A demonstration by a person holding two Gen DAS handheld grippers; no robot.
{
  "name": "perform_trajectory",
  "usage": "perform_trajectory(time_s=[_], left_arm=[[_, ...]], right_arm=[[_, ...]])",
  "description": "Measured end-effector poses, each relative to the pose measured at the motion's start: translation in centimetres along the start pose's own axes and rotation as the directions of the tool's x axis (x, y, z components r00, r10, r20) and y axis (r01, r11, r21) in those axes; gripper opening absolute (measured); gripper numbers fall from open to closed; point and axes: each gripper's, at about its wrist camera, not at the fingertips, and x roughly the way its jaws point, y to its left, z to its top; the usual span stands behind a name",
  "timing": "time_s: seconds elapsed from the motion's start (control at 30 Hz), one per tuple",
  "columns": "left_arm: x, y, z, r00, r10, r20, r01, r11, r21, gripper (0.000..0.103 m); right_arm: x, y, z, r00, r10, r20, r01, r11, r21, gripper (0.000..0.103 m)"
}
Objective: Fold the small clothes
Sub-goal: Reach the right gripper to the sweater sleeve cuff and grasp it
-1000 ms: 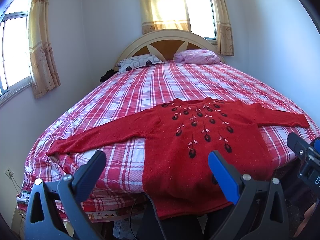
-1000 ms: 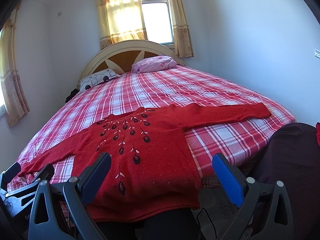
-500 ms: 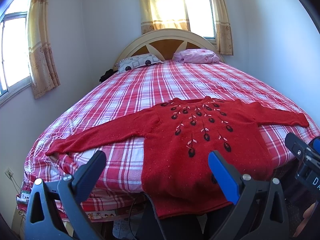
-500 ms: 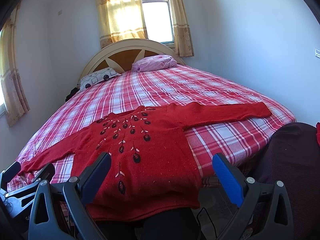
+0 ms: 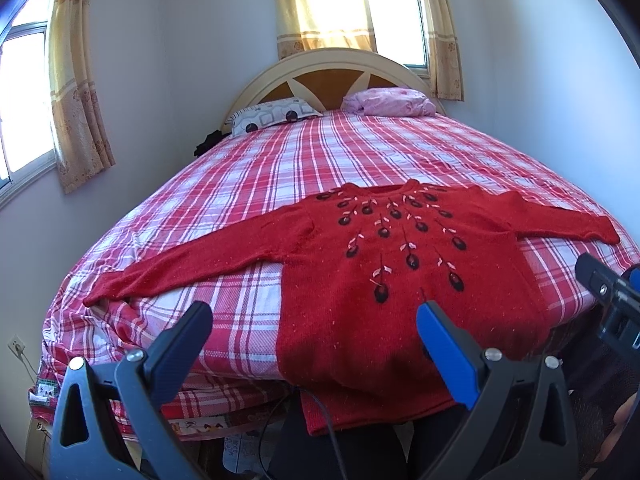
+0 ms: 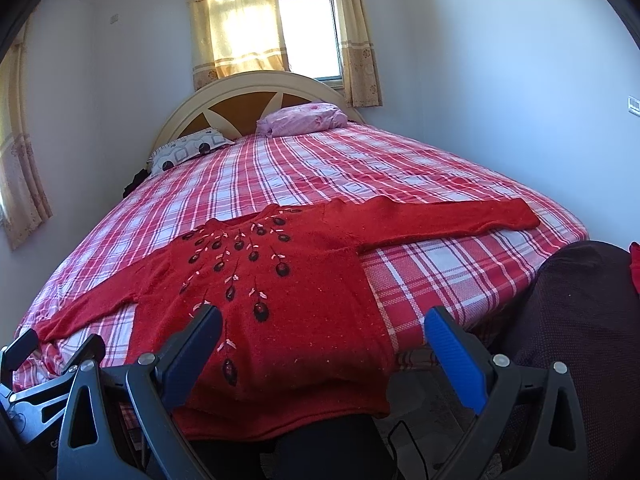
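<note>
A red knitted sweater (image 5: pixel 384 280) (image 6: pixel 280 292) with dark embroidered flowers lies flat, front up, near the foot of the plaid bed (image 5: pixel 320 152) (image 6: pixel 320 168). Both sleeves are spread out sideways, and its hem hangs over the bed's near edge. My left gripper (image 5: pixel 314 320) hovers open just short of the hem, holding nothing. My right gripper (image 6: pixel 322 324) is open too, above the sweater's lower right part and not touching it. The right gripper's tip (image 5: pixel 608 292) shows at the right edge of the left wrist view.
Two pillows (image 5: pixel 276 114) (image 5: pixel 390 102) lean against the cream headboard (image 6: pixel 256 92). Curtained windows stand behind and to the left. A dark padded object (image 6: pixel 580 320) sits at the bed's right foot. Cables (image 5: pixel 320 420) hang below the bed edge, and walls are close on both sides.
Both views have shifted very slightly; the sweater sits a touch higher in frame. The sweater has not moved and both grippers stay open.
</note>
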Motion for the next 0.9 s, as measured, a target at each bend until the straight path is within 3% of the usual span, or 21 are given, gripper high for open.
perform_trajectory(time_s=[0.17,0.33,0.47,0.6,0.67,0.8,0.9], left_arm=[[1.2,0.2,-0.1,0.999,-0.022,-0.030,0.022,1.000,-0.001,0.103],[2.3,0.8,0.3,0.999,-0.040,-0.002,0.040,0.999,0.002,0.103],[4.1,0.5,1.0,0.998,-0.048,-0.030,0.048,0.999,0.012,0.103],[5.9,-0.1,2.0,0.996,-0.053,-0.067,0.054,0.998,0.016,0.103],[6.8,-0.5,2.5,0.994,-0.054,-0.095,0.056,0.998,0.017,0.103],[8.2,-1.7,3.8,0.988,-0.084,-0.129,0.087,0.996,0.020,0.103],[9.3,-3.3,4.7,0.986,-0.092,-0.138,0.099,0.994,0.046,0.103]], right_arm=[[1.9,-1.6,0.2,0.999,-0.025,-0.037,0.026,1.000,0.015,0.101],[4.4,-5.9,1.5,0.996,-0.070,-0.054,0.071,0.997,0.015,0.101],[7.8,-12.3,3.8,0.976,-0.204,-0.082,0.204,0.979,-0.007,0.101],[11.2,-19.4,6.6,0.954,-0.271,-0.125,0.279,0.959,0.047,0.100],[13.0,-22.6,7.8,0.945,-0.290,-0.149,0.305,0.949,0.083,0.095],[16.7,-29.6,9.5,0.924,-0.293,-0.244,0.347,0.912,0.217,0.071],[18.2,-33.6,9.8,0.921,-0.288,-0.261,0.364,0.877,0.314,0.070]])
